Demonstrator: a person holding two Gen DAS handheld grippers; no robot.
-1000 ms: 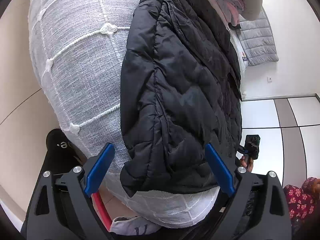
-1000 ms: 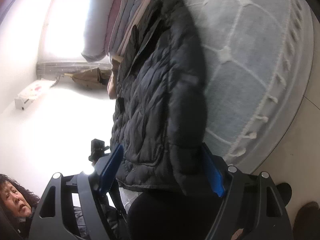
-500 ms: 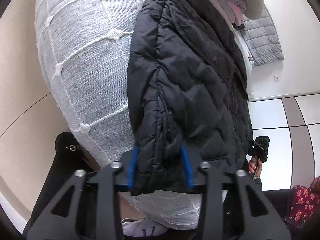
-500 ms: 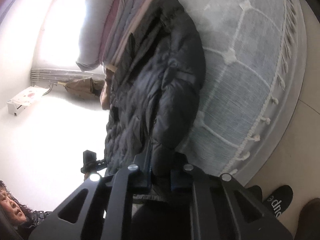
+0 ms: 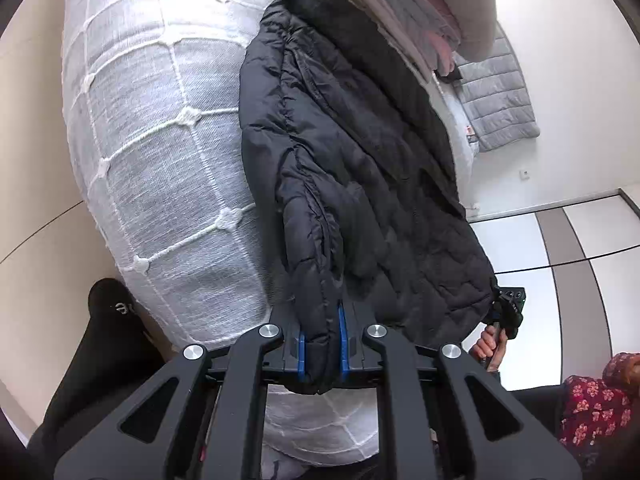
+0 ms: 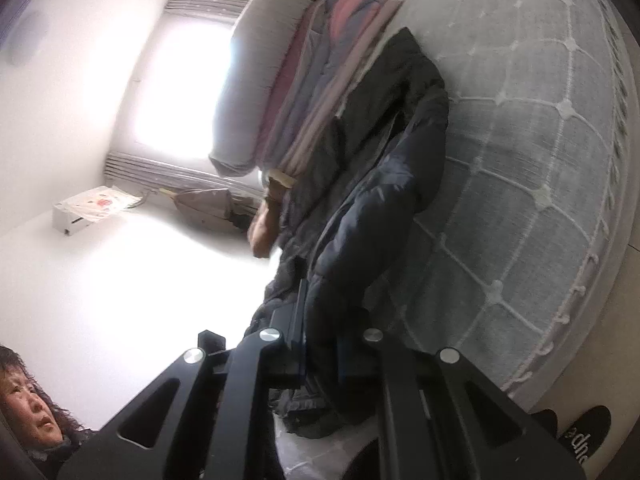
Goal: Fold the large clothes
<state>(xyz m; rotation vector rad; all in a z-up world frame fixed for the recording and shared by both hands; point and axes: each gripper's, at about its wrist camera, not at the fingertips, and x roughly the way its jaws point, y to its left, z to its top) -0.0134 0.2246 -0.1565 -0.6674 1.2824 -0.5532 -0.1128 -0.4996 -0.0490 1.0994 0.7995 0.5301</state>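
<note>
A black quilted jacket (image 5: pixel 360 168) lies along a bed covered in a pale grey spread (image 5: pixel 160 140). My left gripper (image 5: pixel 322 340) has the jacket's near hem corner between its blue pads, and its jaws are closing on the bunched fabric. In the right wrist view the same jacket (image 6: pixel 384 208) runs away from my right gripper (image 6: pixel 320 320), which is shut on a fold of its near edge. The left wrist view also shows the right gripper (image 5: pixel 508 308) at the jacket's other hem corner, held by a hand (image 5: pixel 486 348).
A stack of folded quilts and clothes (image 5: pixel 420 8) (image 6: pixel 300 80) lies beyond the jacket's collar end. A grey quilted piece (image 5: pixel 500 112) hangs by the wall. A black slipper (image 5: pixel 116 304) (image 6: pixel 584 436) stands beside the bed (image 6: pixel 540 140). A flowered sleeve (image 5: pixel 588 400) shows at lower right.
Both grippers went from wide open around the jacket's hem to closed on it. Both have since risen, lifting the near edge off the bed.
</note>
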